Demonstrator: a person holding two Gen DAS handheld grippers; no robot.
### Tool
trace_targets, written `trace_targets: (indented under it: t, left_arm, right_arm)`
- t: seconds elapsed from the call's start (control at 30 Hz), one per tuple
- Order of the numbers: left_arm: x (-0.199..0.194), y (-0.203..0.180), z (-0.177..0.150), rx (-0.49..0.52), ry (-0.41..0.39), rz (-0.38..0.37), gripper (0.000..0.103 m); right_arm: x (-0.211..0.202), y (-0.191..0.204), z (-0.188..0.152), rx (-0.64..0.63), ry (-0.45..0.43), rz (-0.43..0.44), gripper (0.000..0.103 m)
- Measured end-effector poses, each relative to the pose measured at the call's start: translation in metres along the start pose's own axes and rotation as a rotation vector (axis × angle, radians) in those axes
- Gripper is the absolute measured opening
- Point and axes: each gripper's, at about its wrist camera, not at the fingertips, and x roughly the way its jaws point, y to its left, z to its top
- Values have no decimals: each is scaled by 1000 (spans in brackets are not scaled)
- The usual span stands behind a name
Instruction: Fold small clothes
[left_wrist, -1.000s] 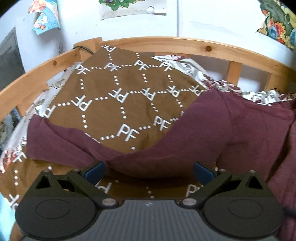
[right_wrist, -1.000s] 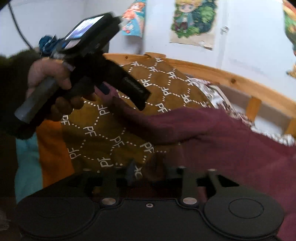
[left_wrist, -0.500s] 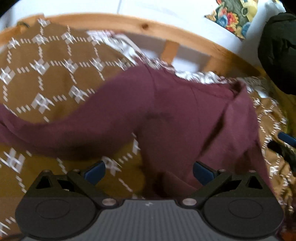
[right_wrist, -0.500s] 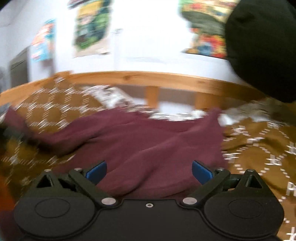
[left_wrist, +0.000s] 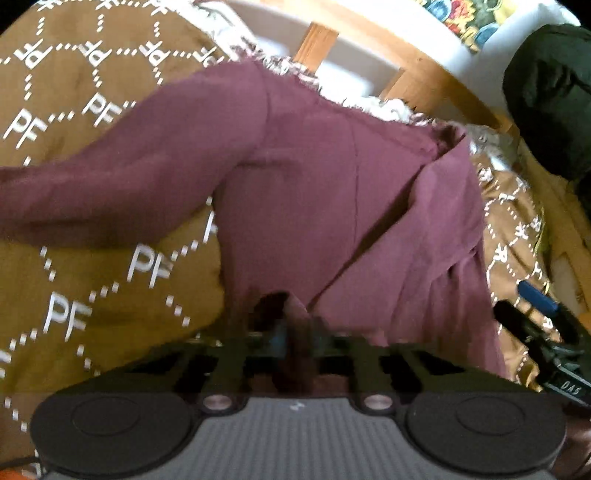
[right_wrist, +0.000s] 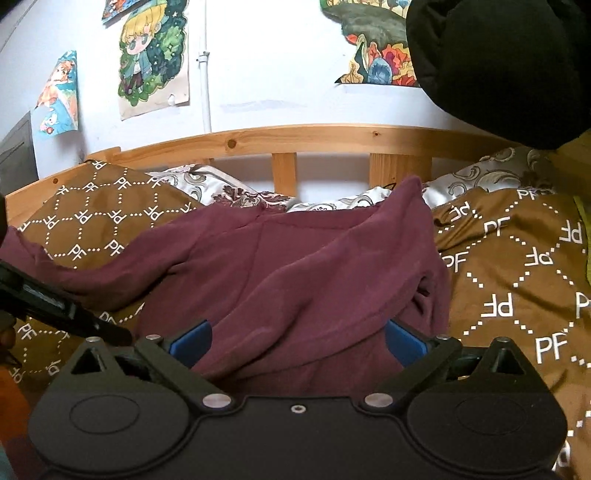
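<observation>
- Left gripper (left_wrist: 295, 332): fingers pressed together, pinching maroon garment (left_wrist: 332, 192) hem.
- Right gripper (right_wrist: 295, 341): fingers spread wide, garment bunched between.
- Garment lies on brown blanket (right_wrist: 517, 277) on bed; wooden headboard (right_wrist: 295, 138) behind.

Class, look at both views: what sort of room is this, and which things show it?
Most likely a bedroom: a wooden bed frame, a patterned bedspread with a maroon top on it, and cartoon posters on the wall.
</observation>
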Motion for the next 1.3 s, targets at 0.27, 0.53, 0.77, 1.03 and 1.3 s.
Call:
trace_targets:
  t: [0.27,0.53,0.77,1.03,1.3]
  left_arm:
    - [-60,-21,-44,116,-174,-64,4]
    - [-53,-20,-93,118,-54,-30,9]
    - [-59,-16,-107,100,-19,-30,16]
    - [-80,-11,-104,64,-94,-2,74]
    - [-65,2,-68,5,-151,45,72]
  right_arm:
    - [-23,-10,-4,6,-29,-29,101]
    - [-44,-12,-17,8,-28,-44,101]
    - [-66,-16,-30,21,-32,-57,102]
    - [-81,-21,-45,47,-17,-69,102]
    - [-65,-22,-43,-19,9,-111,102]
